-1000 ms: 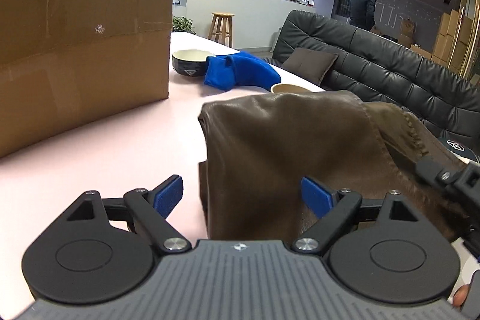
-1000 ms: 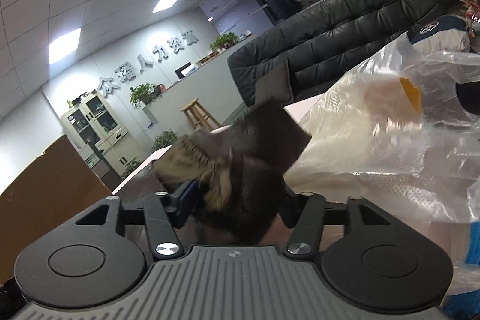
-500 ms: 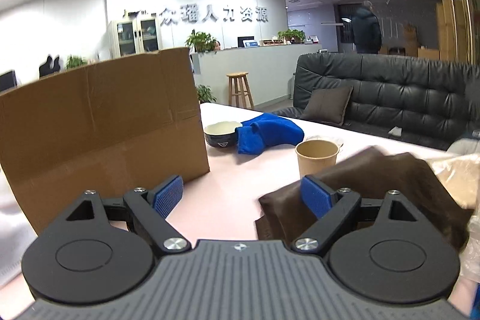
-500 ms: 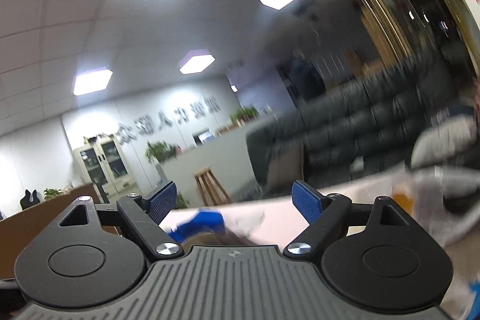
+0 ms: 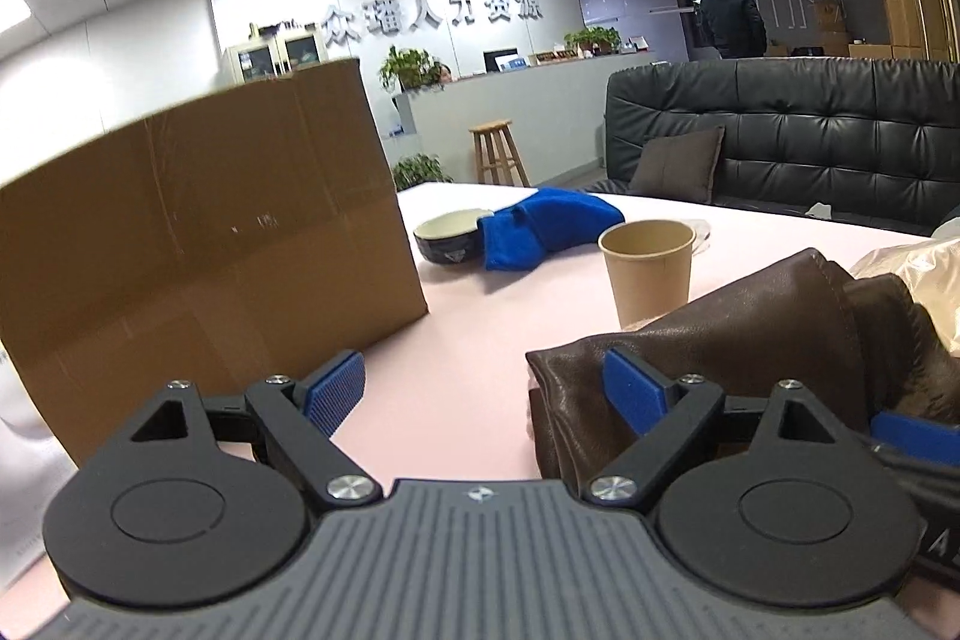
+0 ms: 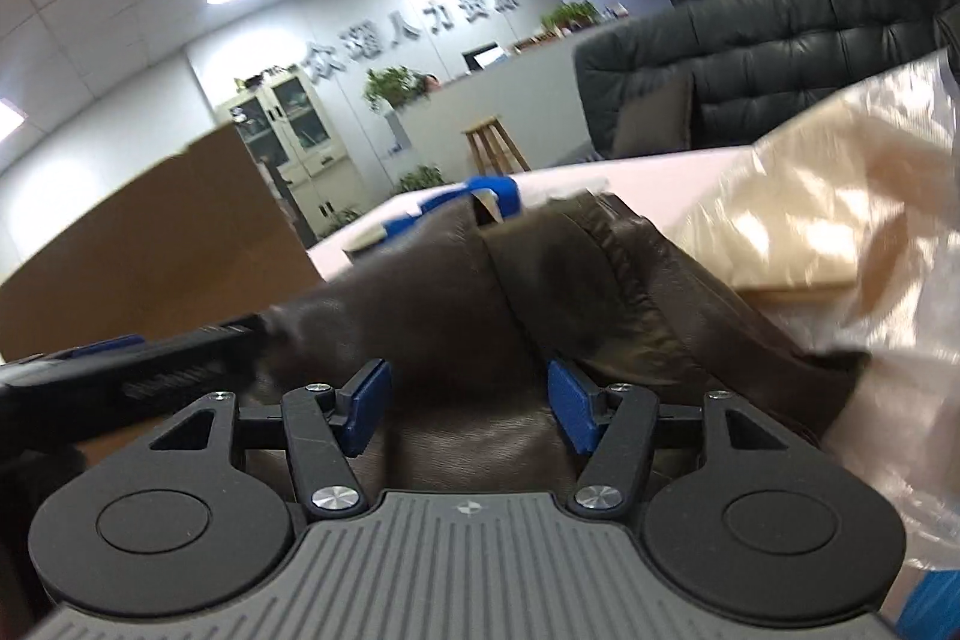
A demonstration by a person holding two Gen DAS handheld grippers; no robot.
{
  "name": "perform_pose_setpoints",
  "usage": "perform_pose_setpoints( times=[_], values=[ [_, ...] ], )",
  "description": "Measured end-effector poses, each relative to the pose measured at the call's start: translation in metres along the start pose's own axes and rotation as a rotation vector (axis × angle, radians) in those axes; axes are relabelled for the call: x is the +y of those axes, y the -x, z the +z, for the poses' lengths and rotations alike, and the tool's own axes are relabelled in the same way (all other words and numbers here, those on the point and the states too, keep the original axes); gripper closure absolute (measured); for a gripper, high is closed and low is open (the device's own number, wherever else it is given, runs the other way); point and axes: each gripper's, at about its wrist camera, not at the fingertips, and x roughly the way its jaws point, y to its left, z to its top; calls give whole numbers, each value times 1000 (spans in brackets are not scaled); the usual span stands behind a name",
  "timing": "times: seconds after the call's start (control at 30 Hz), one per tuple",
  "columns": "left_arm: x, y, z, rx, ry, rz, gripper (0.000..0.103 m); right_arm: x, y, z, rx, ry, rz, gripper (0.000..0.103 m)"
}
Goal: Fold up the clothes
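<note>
A brown leather-like garment (image 5: pixel 750 334) lies bunched and folded on the pink table (image 5: pixel 480 340), to the right in the left wrist view. My left gripper (image 5: pixel 483 388) is open and empty, with its right finger over the garment's left edge. In the right wrist view the garment (image 6: pixel 480 304) fills the middle. My right gripper (image 6: pixel 468 403) is open just above it and holds nothing. The left gripper's black finger (image 6: pixel 150 364) shows at the left of that view.
A large cardboard box (image 5: pixel 198 244) stands at the left. A paper cup (image 5: pixel 648 268), a dark bowl (image 5: pixel 447 238) and a blue cloth (image 5: pixel 546 226) sit beyond the garment. A clear plastic bag (image 6: pixel 840 232) lies to the right. A black sofa (image 5: pixel 810 130) stands behind.
My right gripper has let go of the garment, swung up, and come back down over it, open. My left gripper has pulled back and left. The garment has dropped onto the table.
</note>
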Motion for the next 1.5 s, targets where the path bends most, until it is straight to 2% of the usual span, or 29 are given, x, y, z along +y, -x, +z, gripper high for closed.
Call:
perform_pose_setpoints(
  times=[0.1, 0.2, 0.27, 0.33, 0.47, 0.57, 0.7, 0.83, 0.93, 1.03, 1.1, 1.2, 1.27, 1.33, 1.4, 1.5],
  values=[
    [-1, -6, -2, 13, 0, 1, 17, 6, -2, -6, 5, 55, -7, 43],
    [-4, -4, -3, -1, -34, 13, 17, 15, -2, -11, 7, 121, -1, 31],
    [-3, -1, -2, -4, -34, 5, 17, 19, 3, -13, -18, 134, 3, 28],
    [4, 4, 0, 2, -10, -13, 15, 20, 12, -13, -46, 104, 21, 20],
    [27, 19, 6, 3, 43, -23, 5, 19, 27, -9, -68, -14, 51, 16],
    [51, 38, 6, -34, 84, 16, 0, 26, 41, -5, -85, -65, 58, 11],
    [99, 64, -9, -33, 162, 80, 0, 59, 61, -4, -145, -25, 53, 0],
    [145, 81, -33, 3, 195, 191, 0, 99, 63, -14, -184, -29, -1, 0],
    [183, 93, -57, 46, 233, 296, 0, 126, 66, -29, -257, -32, -85, 0],
    [220, 105, -80, 89, 285, 370, 0, 143, 66, -41, -378, -1, -171, 0],
    [245, 114, -97, 113, 320, 420, 0, 162, 74, -56, -529, 15, -227, 0],
    [273, 123, -117, 139, 360, 475, 0, 192, 84, -77, -667, 27, -219, 0],
    [296, 128, -134, 164, 400, 514, 0, 212, 88, -84, -637, 33, -133, 0],
    [312, 130, -148, 182, 436, 536, 0, 231, 88, -88, -554, 48, -51, 0],
    [325, 129, -162, 199, 466, 549, 0, 258, 78, -91, -400, 103, 38, 0],
    [350, 122, -187, 256, 494, 578, 0, 311, 48, -107, -139, 274, 161, 0]
  ],
)
